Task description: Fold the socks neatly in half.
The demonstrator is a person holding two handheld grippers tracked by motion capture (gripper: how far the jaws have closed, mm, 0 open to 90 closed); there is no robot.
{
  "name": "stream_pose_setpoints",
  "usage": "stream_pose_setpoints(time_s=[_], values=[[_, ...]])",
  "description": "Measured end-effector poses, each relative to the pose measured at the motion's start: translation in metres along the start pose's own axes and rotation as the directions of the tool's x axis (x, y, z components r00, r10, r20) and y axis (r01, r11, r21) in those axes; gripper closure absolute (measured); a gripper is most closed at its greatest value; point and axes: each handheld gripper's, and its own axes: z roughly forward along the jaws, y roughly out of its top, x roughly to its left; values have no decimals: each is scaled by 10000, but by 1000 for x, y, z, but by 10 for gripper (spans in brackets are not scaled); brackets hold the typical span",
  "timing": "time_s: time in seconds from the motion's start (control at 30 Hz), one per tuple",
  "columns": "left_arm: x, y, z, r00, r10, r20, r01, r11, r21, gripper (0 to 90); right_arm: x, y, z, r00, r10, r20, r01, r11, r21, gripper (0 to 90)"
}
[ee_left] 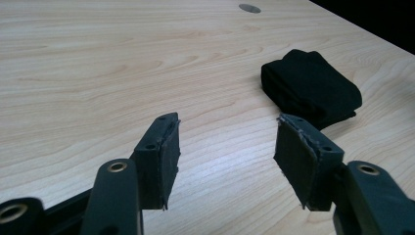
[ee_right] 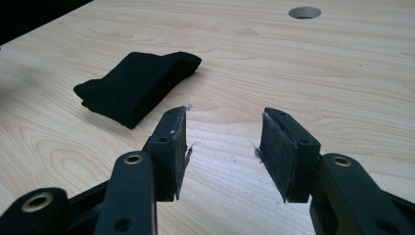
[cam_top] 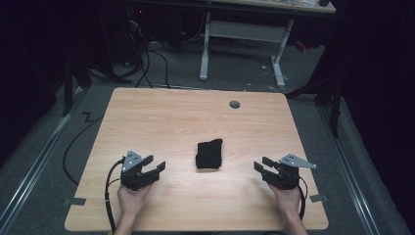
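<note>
The folded black cloth (cam_top: 209, 154) lies mid-table (cam_top: 161, 117). The left gripper (cam_top: 155, 165) sits at its nine o'clock, jaws wide and empty; the right gripper (cam_top: 262, 164) sits at three o'clock, jaws wide too, nothing between them, both apart from the cloth.
</note>
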Motion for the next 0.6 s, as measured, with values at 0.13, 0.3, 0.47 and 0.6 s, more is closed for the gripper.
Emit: stream_pose_setpoints(time_s=[0.13, 0.3, 0.47, 0.6], values=[[4, -3, -1, 9999, -32, -108, 33, 10000, 78, 425, -3, -2, -1, 10000, 73, 38, -73, 10000, 33, 526], [6, -6, -1, 9998, -52, -190, 55, 9998, 169, 422, -5, -4, -1, 9998, 152, 90, -153, 9998, 92, 526], [10, -11, 1, 9997, -16, -257, 23, 9996, 272, 412, -8, -5, -2, 9996, 149, 225, -154, 9997, 213, 527], [12, -12, 2, 9996, -3, -289, 15, 9991, 416, 406, -11, -8, -2, 9992, 230, 321, -239, 9993, 277, 527]])
